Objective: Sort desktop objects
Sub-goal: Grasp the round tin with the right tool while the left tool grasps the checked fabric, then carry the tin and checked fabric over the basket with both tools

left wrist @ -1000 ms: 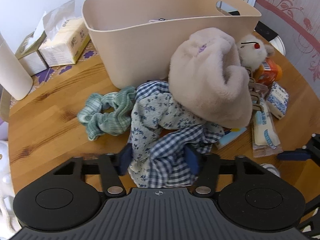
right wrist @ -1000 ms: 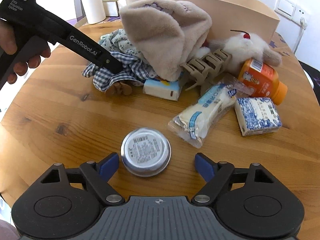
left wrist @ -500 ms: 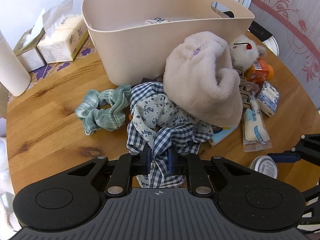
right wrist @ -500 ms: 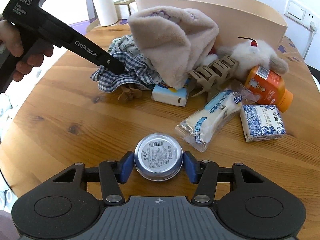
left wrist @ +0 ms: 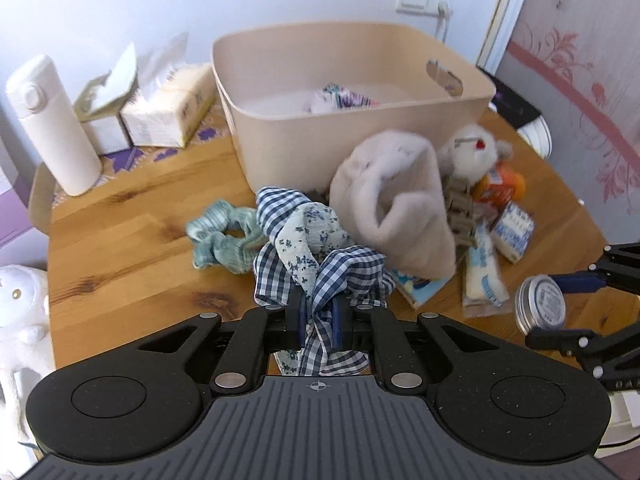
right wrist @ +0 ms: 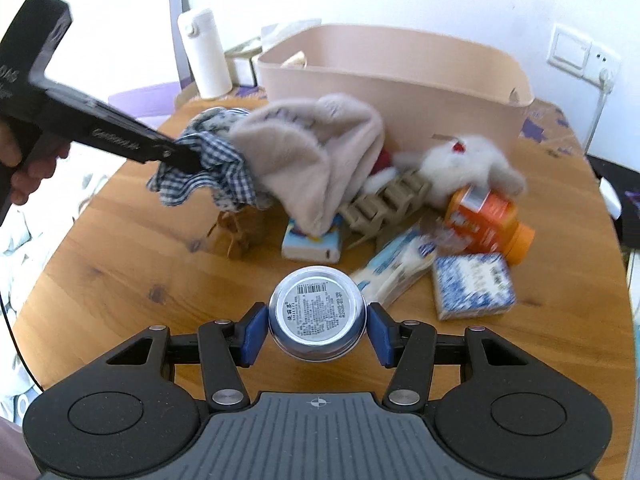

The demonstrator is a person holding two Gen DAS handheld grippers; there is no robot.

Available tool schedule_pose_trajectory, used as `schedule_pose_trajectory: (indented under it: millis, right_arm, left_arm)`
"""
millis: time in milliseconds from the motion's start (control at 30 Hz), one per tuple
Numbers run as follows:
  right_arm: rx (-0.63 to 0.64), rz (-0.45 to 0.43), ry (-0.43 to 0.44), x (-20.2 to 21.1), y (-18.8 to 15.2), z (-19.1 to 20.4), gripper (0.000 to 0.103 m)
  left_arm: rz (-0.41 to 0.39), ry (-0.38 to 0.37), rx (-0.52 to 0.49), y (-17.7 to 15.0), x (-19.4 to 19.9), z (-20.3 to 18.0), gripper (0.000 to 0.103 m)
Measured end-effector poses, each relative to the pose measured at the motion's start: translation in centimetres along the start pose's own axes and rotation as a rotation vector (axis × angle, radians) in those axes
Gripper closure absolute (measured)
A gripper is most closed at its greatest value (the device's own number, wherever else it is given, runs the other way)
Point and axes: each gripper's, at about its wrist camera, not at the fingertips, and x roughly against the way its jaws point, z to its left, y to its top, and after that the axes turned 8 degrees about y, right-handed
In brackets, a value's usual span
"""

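Observation:
My left gripper (left wrist: 319, 320) is shut on a blue-and-white checked cloth (left wrist: 298, 240), which hangs lifted off the round wooden table (left wrist: 120, 240); the same cloth (right wrist: 200, 172) and the left gripper (right wrist: 188, 158) appear in the right wrist view. My right gripper (right wrist: 318, 326) is shut on a small round silver tin (right wrist: 317, 312), held above the table; the tin (left wrist: 540, 308) shows at the right of the left wrist view. Behind the pile stands a beige bin (left wrist: 352, 92) with a few small items inside.
On the table lie a beige fleece hat (left wrist: 400, 200), green scrunchie (left wrist: 224, 236), white plush toy (right wrist: 464, 164), orange bottle (right wrist: 488, 220), beige hair claw (right wrist: 384, 204), snack packets (right wrist: 472, 284) and a small carton (right wrist: 312, 240). A white flask (left wrist: 52, 124) and tissue packs (left wrist: 168, 108) stand at the back left.
Both grippers closed, the left on the checked cloth and the right on the silver tin, then both rose, lifting cloth and tin off the table.

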Motion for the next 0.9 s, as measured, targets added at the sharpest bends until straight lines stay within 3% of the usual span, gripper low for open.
schedule_pose_trajectory:
  millis: [500,900]
  right_arm:
    - [0.026,-0.108,-0.037,3.5,3.6,-1.7,0.052]
    - [0.047,-0.176,-0.078,4.1,6.9,-4.0,0.052]
  left_arm:
    - [-0.102,0.033,0.018,2.3,4.9,2.3,0.091]
    - [-0.198,0.042,0.007,6.4,5.7,2.6,0.091]
